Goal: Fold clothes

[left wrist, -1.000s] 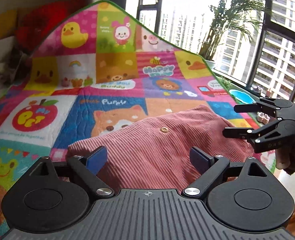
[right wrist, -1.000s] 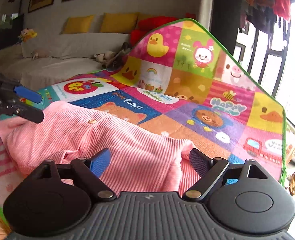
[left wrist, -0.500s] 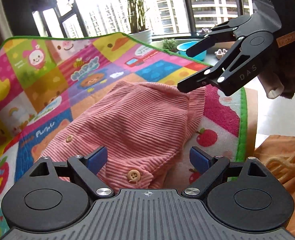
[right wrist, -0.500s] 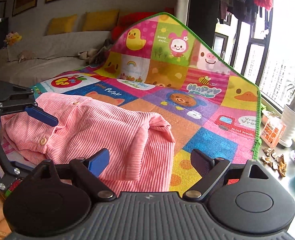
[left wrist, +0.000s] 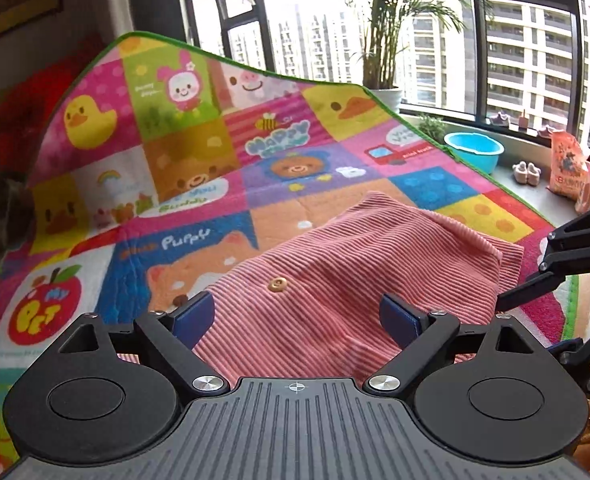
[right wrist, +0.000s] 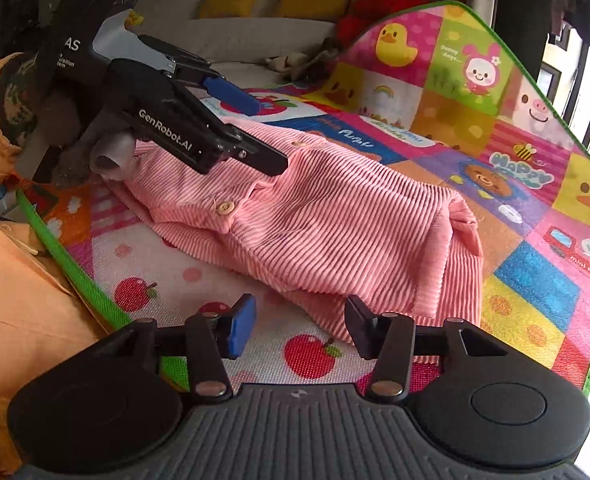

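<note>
A pink ribbed garment lies folded in a low heap on a colourful play mat, filling the middle of the right wrist view and the lower centre of the left wrist view. Two pale buttons show on it; one button sits left of centre in the right wrist view.

The right gripper is at the bottom of its own view, low over the near hem of the garment. Its jaws have just been closing and now stand partly apart; the hem lies just beyond and beside the right finger, and nothing is pinched between the pads. The blue pad of the left finger hangs over the mat's apple print.

The left gripper sits at the bottom of its view with its jaws spread wide over the garment, the cloth lying beneath and between them, unclamped. In the right wrist view it reaches in from the upper left, its tips over the garment's far-left end.

A blue basin stands on the window ledge at the right of the left wrist view.
</note>
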Demonstrator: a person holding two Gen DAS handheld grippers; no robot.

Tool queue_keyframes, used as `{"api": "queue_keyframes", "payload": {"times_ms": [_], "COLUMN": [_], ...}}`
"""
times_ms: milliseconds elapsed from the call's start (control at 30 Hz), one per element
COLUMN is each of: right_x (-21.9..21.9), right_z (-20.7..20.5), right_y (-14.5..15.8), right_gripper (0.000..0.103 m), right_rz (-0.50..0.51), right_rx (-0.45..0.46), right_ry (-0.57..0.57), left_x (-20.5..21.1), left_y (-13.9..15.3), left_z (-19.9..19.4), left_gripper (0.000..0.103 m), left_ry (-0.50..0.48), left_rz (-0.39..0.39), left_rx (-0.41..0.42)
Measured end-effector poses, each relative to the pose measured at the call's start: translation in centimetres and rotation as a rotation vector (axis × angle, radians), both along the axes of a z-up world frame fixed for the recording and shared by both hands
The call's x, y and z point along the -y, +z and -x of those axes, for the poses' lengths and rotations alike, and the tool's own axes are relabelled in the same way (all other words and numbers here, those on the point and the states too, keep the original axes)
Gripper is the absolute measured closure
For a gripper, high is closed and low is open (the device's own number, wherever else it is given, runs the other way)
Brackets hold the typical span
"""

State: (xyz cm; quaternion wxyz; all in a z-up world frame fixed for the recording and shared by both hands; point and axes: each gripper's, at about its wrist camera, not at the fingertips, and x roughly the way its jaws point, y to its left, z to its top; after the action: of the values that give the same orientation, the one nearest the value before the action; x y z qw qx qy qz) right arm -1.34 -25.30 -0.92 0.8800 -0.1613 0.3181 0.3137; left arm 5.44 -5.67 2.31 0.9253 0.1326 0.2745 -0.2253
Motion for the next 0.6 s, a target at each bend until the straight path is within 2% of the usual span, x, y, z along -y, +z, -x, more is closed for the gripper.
{"api": "queue_keyframes", "payload": {"times_ms": [200, 267, 300, 400, 600], "right_x": [-0.8, -1.3, -1.5, -1.3, 1.9], "right_z": [-1.5, -1.6, -1.7, -1.4, 0.7], "right_y": [-1.1, -1.0, -0.7, 1.2, 7.2], "right_gripper": [0.054, 0.071, 0.095, 0.096, 0.097], "right_rz": [-0.007, -0.002, -0.001, -0.020, -0.175], "right_rx": [0.022, 0.032, 0.040, 0.088, 0.184], "right_ry": [-0.036, -0.013, -0.003, 0.004, 0.012], "left_x": [-2.4, -3.1, -3.5, -4.3, -5.5], "left_y": [0.4, 0.6, 0.7, 1.1, 1.5], "left_z": [0.2, 0.1, 0.0, 0.0, -0.2], "left_gripper": [0.009, 0.009, 0.009, 0.009, 0.007], "left_ry": [0.069, 0.090, 0.100, 0.123, 0.151], "left_rz": [0.066, 0.089, 0.101, 0.121, 0.157], "left_rx": [-0.013, -0.017, -0.020, -0.015, -0.016]}}
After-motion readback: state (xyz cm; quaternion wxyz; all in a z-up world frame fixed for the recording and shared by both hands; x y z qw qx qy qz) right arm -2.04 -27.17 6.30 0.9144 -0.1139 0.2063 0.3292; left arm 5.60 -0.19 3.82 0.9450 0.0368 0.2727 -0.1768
